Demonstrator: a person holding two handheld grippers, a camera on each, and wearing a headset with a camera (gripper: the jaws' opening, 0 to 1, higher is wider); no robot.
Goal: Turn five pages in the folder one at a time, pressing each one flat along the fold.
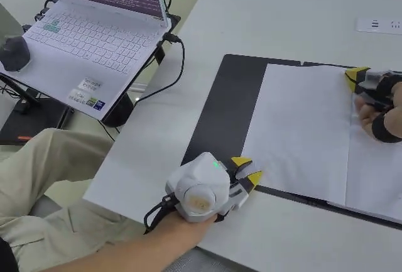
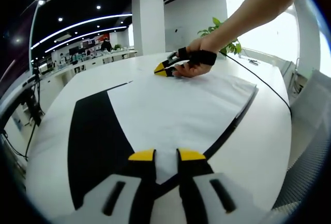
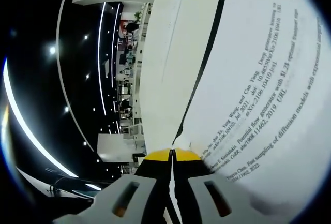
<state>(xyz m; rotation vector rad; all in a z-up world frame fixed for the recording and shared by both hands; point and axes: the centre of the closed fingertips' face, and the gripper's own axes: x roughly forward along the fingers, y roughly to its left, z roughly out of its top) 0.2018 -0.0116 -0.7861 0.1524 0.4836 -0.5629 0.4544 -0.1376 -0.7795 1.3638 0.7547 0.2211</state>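
An open black folder (image 1: 220, 108) lay on a white table (image 1: 282, 8), its dark inside cover showing on the left and a white page (image 1: 301, 127) spread across the middle. In the head view the left gripper (image 1: 248, 170) sat at the near edge of the folder, by the page's near left corner, held from below by a hand whose forearm came up from the bottom of the frame. In its own view the two yellow-tipped jaws stood a little apart, with the white paper visible in the gap and nothing gripped between them. The right gripper (image 1: 353, 78) was at the far edge of the folder, at the page's far right corner, held in a hand (image 1: 377, 115) that wore a black strap. In the right gripper view its jaws were closed together on the edge of the page, and printed lines of small text ran across the sheet just beside the tips, with a black strip of the folder running away from them. The page's right edge ran as a straight line down the folder, with more white paper lying beyond it. Off the table's left corner stood an open laptop (image 1: 94, 27) on a stand, a black cable (image 1: 179, 65) looping down from its side. A knee in beige trousers showed at the lower left.
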